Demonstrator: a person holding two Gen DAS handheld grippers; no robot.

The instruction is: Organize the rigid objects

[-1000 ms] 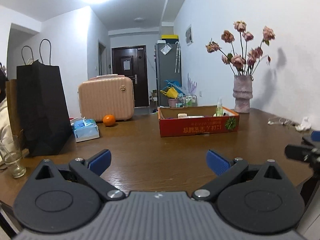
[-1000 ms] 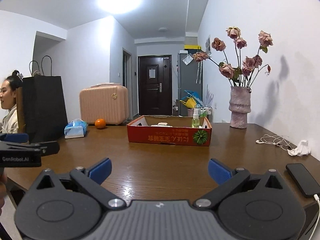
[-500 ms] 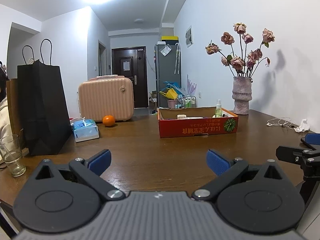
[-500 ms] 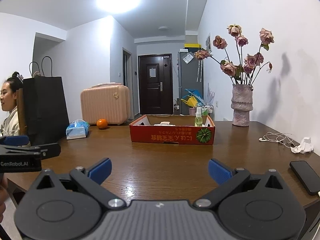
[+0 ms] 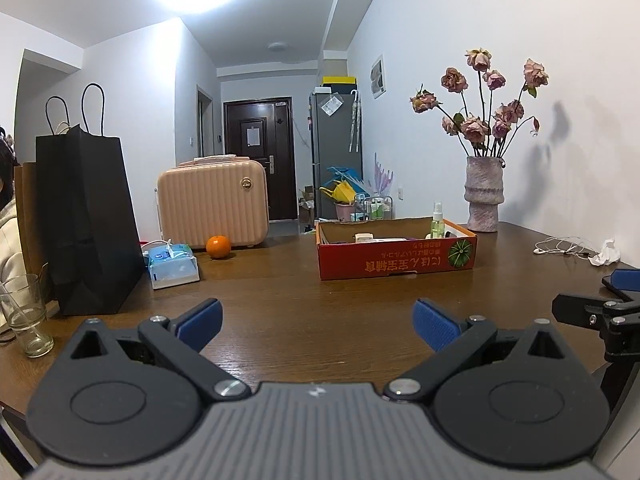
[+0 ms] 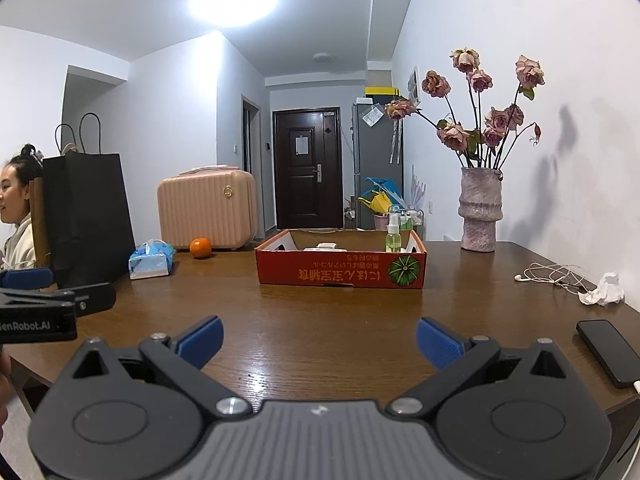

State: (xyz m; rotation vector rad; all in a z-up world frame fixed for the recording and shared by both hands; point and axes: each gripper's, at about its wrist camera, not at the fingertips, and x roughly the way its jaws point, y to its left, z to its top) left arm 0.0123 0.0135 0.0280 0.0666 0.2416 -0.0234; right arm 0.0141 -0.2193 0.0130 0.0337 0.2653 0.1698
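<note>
The red cardboard box [image 5: 396, 252] sits mid-frame on the brown wooden table [image 5: 300, 312], holding a small green spray bottle [image 5: 437, 222] upright at its right end and some flat white items beside it. Left of the box lie an orange [image 5: 218, 247], a blue tissue pack [image 5: 173, 266] and a pink ribbed suitcase [image 5: 212, 204]; a black paper bag [image 5: 86, 220] stands at the left edge with a drinking glass [image 5: 26, 320] in the lower left. A vase [image 5: 483, 194] of dried roses stands against the white wall at right, with white earphones [image 6: 552, 274], a crumpled tissue [image 6: 604, 290] and a black phone [image 6: 608, 350] near the right edge. A dark door [image 6: 306, 168] closes the hallway behind. The left gripper [image 5: 316, 320] and right gripper [image 6: 318, 340] are both spread wide and empty, low over the near table. Compared with a second ago, both views have swung slightly left, so the box sits further right in each frame.
</note>
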